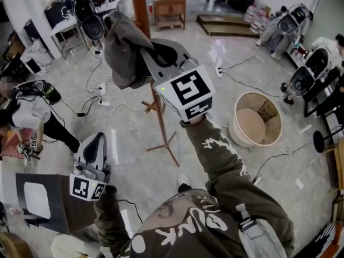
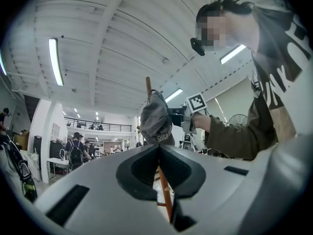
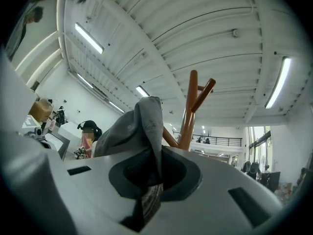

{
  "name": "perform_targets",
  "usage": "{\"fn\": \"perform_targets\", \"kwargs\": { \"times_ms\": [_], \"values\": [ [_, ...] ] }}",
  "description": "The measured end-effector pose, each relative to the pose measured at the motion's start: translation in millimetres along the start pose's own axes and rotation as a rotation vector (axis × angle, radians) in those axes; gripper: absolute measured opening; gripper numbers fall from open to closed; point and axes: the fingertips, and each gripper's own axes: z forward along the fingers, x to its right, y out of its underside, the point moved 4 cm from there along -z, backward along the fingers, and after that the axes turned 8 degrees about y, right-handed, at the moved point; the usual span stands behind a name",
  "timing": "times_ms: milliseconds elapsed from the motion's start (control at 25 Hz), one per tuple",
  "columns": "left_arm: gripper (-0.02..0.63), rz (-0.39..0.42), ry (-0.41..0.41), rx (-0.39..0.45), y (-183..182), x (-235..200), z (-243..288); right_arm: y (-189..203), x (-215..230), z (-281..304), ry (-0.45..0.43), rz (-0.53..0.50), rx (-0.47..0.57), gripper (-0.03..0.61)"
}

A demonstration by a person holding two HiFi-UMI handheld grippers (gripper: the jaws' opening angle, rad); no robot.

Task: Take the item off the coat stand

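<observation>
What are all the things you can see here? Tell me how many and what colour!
grey fabric cap: one, grey, by the top of the coat stand, pinched in the right gripper
orange-brown wooden coat stand: one, orange-brown, standing on the floor in the middle
round beige basket: one, beige, on the floor to the stand's right
small wooden table: one, light brown, far back
white cables: several, white and black, across the floor
right gripper: one, grey, jaws shut on the cap
left gripper: one, grey, jaws together, held low
olive-brown sleeve: one, olive with white print, on the right arm
</observation>
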Motion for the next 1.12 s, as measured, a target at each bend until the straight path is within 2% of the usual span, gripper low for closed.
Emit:
{"fn": "perform_targets", "kwargs": {
  "times_ms": [320,440,840,1120],
  "values": [
    [0.005,0.026,-0.018,0.016,-27.7,19.5,-38.9,-40.8,-34.9,-53.2,-0.018,-0.019,0.045,0.029],
    [0.005,0.026,-0.006,0.024,-32.7,33.2,-54.3,-35.8,-51.0,-80.2,-0.008,-0.016,0.035,0.029],
    [0.005,-0.025,0.087,0.029,-37.1,91.6,-117.5,-2.9,-117.2,-192.4,0.068,0.013,-0.112,0.029],
    [0.005,-0.044,0.144,0.045,-49.7,130.2,-131.8,1.1,-147.3,-262.5,0.083,0.039,-0.186,0.029]
  ]
}}
